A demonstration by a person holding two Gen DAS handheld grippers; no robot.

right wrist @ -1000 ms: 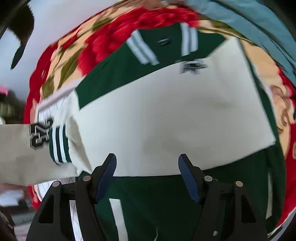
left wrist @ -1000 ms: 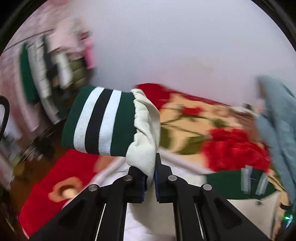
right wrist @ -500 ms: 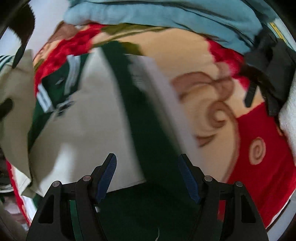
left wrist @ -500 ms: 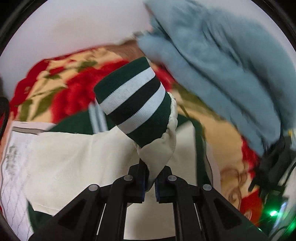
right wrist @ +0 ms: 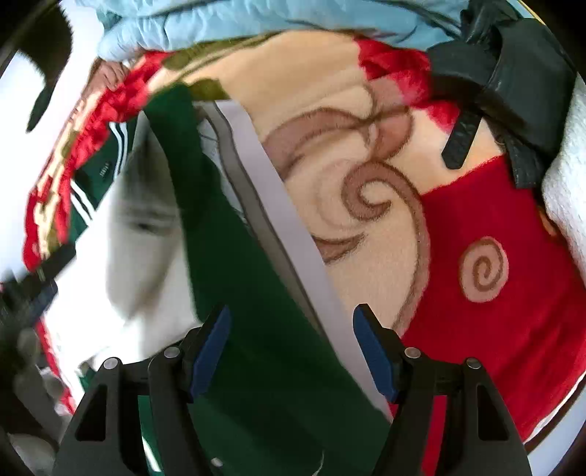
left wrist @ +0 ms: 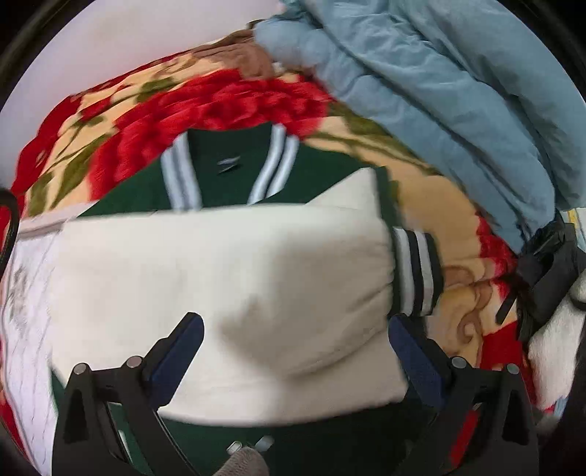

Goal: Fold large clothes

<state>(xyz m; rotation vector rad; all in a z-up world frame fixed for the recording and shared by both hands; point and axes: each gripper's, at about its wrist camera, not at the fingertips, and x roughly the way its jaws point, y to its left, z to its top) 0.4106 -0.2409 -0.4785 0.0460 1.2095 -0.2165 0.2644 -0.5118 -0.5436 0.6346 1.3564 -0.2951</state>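
A green varsity jacket (left wrist: 219, 179) with cream sleeves lies on a red floral blanket (left wrist: 219, 99). In the left wrist view a cream sleeve (left wrist: 219, 278) lies folded across the jacket's body, its striped green, white and black cuff (left wrist: 415, 271) at the right edge. My left gripper (left wrist: 293, 344) is open and empty just above the sleeve. In the right wrist view the jacket's green side (right wrist: 234, 256) and a cream sleeve (right wrist: 146, 234) show. My right gripper (right wrist: 293, 348) is open and empty over the jacket's right edge.
A light blue padded coat (left wrist: 457, 91) lies heaped at the back right, also in the right wrist view (right wrist: 256, 22). A black bag with a strap (right wrist: 494, 80) and a white fluffy item (right wrist: 567, 175) lie at the right. A white board (right wrist: 293, 234) lies under the jacket.
My left gripper carried the sleeve rightward across the jacket, then opened and let it go; the sleeve now lies flat. My right gripper swung right toward the jacket's edge, staying open.
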